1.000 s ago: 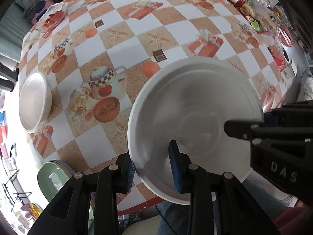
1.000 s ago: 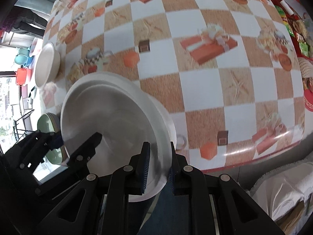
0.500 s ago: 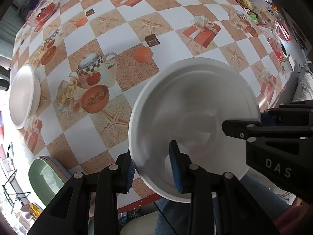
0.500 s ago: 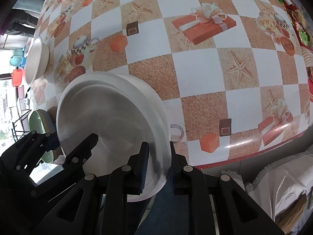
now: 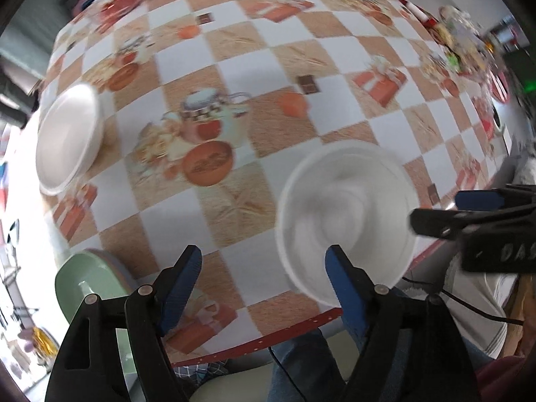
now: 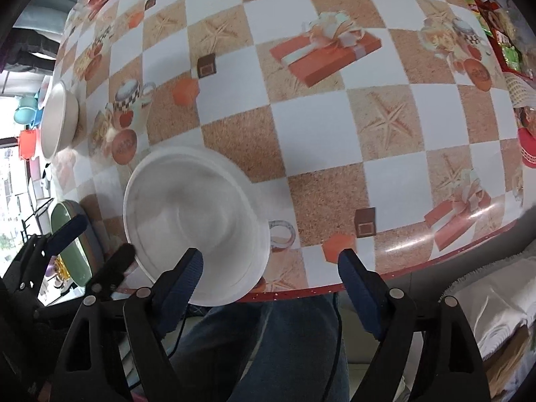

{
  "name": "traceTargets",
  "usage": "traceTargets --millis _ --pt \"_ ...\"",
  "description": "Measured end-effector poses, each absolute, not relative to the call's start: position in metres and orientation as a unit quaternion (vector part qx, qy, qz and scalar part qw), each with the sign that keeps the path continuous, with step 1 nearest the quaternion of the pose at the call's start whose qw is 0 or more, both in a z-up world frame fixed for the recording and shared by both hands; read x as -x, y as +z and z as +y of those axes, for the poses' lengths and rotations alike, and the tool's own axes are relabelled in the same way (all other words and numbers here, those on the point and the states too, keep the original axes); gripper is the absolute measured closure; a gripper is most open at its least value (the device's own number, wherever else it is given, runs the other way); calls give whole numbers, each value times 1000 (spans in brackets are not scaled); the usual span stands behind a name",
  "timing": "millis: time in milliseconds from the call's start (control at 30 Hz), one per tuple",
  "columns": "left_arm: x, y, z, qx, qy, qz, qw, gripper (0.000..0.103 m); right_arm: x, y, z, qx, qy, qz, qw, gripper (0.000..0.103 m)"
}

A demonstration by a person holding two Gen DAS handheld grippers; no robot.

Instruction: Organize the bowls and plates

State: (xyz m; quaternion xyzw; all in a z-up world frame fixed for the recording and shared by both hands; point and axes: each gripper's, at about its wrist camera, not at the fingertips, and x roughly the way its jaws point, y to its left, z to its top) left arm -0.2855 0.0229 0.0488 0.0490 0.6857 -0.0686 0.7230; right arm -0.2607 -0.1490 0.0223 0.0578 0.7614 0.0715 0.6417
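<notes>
Both claws have just been opening, letting go of the white bowl [image 6: 197, 224]. It is sitting on the worktop [image 6: 335, 134] edge, left of the open right claw [image 6: 268, 264] and right of the open left claw [image 5: 261, 264].

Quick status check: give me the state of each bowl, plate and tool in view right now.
Near white bowl: upright on the table edge, released.
Far white bowl: upright, untouched.
Green plate stack: at the table edge, untouched.
Left tool: open, jaws just opened, nothing gripped.
Right tool: open, jaws just opened, nothing gripped.
</notes>
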Motion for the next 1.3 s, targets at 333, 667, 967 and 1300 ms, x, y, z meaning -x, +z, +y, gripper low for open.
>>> traceTargets --millis 333,667,967,1300 --pt "282 75 84 0 7 667 745 24 234 58 -116 -73 119 751 645 19" --pt "265 103 168 66 102 638 760 24 213 86 8 -62 219 743 629 19" --pt "251 97 229 89 167 633 750 24 188 77 91 -18 219 721 657 19" --pt "214 62 264 80 207 633 742 24 153 41 129 -17 183 702 688 19"
